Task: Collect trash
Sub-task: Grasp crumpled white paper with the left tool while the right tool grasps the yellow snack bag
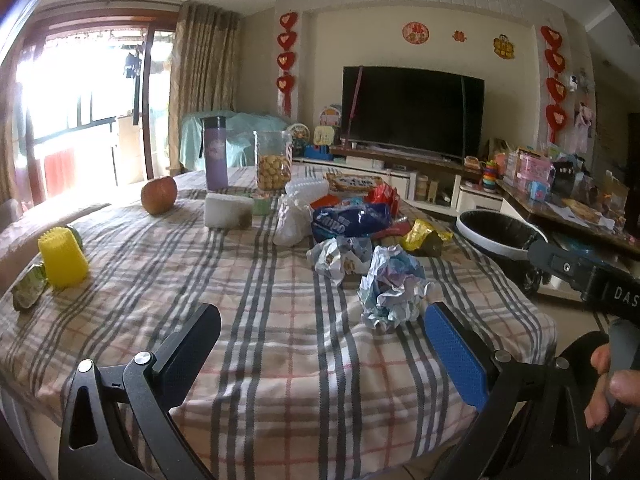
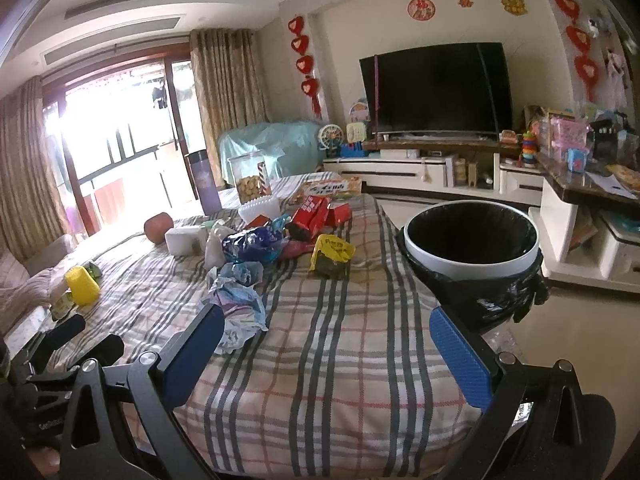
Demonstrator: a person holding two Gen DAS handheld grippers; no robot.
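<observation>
Trash lies heaped on the plaid tablecloth (image 1: pixel 280 340): a crumpled white-blue paper ball (image 1: pixel 390 288) (image 2: pixel 240 304), a crumpled wrapper (image 1: pixel 340 256), a blue snack bag (image 1: pixel 352 220) (image 2: pixel 252 242), a yellow packet (image 1: pixel 424 236) (image 2: pixel 332 254) and red packets (image 2: pixel 316 212). A white bin with a black liner (image 2: pixel 472 248) (image 1: pixel 500 236) stands off the table's right edge. My left gripper (image 1: pixel 324 324) hangs open over the cloth, the paper ball just ahead of its right finger. My right gripper (image 2: pixel 328 328) is open too, its left finger beside the paper ball, nothing between the jaws.
An apple (image 1: pixel 159 195), a yellow cup (image 1: pixel 64 258), a purple bottle (image 1: pixel 215 152), a cookie jar (image 1: pixel 274 160) and a white block (image 1: pixel 226 210) stand further back on the table. The right gripper's body and a hand (image 1: pixel 608 380) show at the left view's right edge. A TV cabinet (image 2: pixel 420 172) lies beyond.
</observation>
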